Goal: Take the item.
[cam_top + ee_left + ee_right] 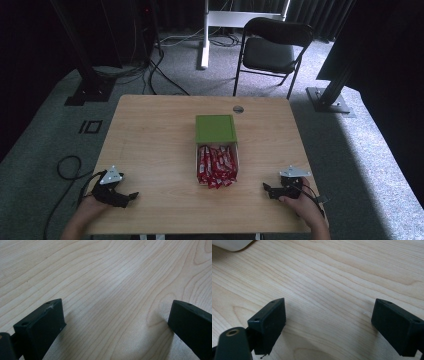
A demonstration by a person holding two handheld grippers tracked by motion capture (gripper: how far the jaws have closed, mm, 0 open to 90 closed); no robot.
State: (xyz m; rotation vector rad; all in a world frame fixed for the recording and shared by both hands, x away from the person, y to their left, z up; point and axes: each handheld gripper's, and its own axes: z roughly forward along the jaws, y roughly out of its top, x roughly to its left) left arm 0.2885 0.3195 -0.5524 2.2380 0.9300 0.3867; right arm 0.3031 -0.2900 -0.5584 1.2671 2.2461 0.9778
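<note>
A: High view first: the left tongs (131,196) and the right tongs (266,188) both rest low on the near part of the desk (150,130), one at each side, tips turned inward toward each other.

B: And what lies between them?

A: Ahead of both and midway between them sits a white box (238,159) packed with red candy bars (216,166). Its green lid (215,128) lies on the far part of the box, beyond the bars, so the near part stands uncovered.

B: Are the tongs holding anything?

A: No. In the left gripper view the left tongs (116,320) are spread wide, with bare wood grain between the two black pads. In the right gripper view the right tongs (329,320) are spread just as wide, again with nothing between them. A pale rounded corner (232,244) shows at the top left there; I cannot tell what it belongs to.

B: So which step is this?

A: I judge it the very start: both hands parked, the bars untouched, well apart from either pair of tongs.

B: What does the next move call for?

A: Probably a lift off the desk and a reach forward and inward to the uncovered end of the box. The bars lie crowded and overlapping, so the pads should come down over a single one near the edge of the heap, and pinch across its narrow width without dragging its neighbours.
</note>
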